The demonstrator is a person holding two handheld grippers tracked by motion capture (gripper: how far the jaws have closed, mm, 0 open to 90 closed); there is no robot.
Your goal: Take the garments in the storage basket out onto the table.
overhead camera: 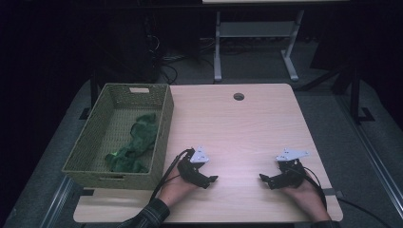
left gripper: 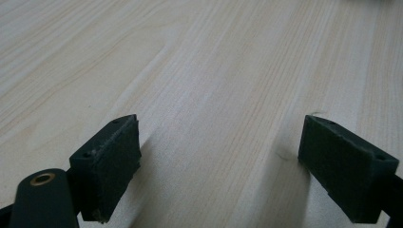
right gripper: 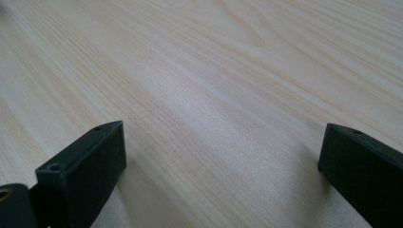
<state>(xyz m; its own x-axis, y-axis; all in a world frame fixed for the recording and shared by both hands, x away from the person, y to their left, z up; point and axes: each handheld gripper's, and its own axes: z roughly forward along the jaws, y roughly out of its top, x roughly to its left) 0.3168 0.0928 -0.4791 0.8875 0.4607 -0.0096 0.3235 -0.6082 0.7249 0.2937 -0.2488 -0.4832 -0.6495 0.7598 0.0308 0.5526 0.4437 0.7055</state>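
Jaws wide and empty, the left gripper [overhead camera: 212, 179] and right gripper [overhead camera: 264, 178] rest on the table [overhead camera: 237, 128]; reaching the green cloth [overhead camera: 135, 142] in the basket [overhead camera: 161, 128] means clearing its rim.

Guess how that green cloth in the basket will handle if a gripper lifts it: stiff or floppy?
Probably floppy: the green cloth lies crumpled in loose folds on the floor of the woven basket, so it would likely drape and hang from one pinch point. It looks light for its bulk. Trailing folds might drag on the basket's wall on the way out.
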